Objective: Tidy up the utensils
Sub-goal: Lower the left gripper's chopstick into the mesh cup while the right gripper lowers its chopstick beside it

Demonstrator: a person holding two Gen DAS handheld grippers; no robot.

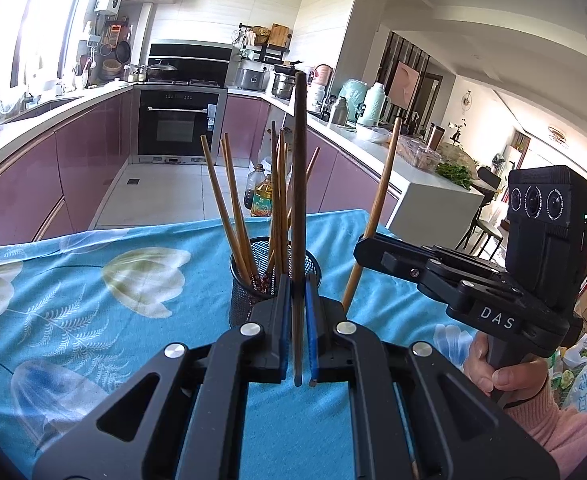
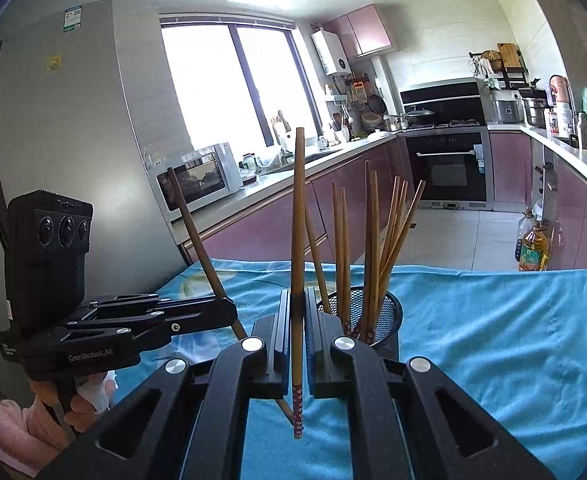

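A black mesh cup (image 1: 245, 296) stands on the blue flowered cloth (image 1: 93, 280) with several wooden chopsticks upright in it. My left gripper (image 1: 298, 284) is shut on a dark brown chopstick (image 1: 300, 160) that stands upright just in front of the cup. To its right, my right gripper (image 1: 363, 246) grips a lighter chopstick (image 1: 379, 204), tilted. In the right wrist view, the right gripper (image 2: 298, 294) is shut on that light chopstick (image 2: 298, 220), its red patterned end pointing down. The mesh cup (image 2: 389, 312) sits just right of it. The left gripper (image 2: 229, 308) holds the dark chopstick (image 2: 197, 236) at the left.
The cloth-covered table ends at its far edge (image 2: 473, 270), with oil bottles (image 2: 533, 248) on the floor beyond. Pink kitchen cabinets (image 1: 73, 160) and an oven (image 1: 177, 120) lie farther off. A grey fridge (image 2: 73, 120) stands at the left. A hand in a pink sleeve (image 1: 553, 420) holds each gripper.
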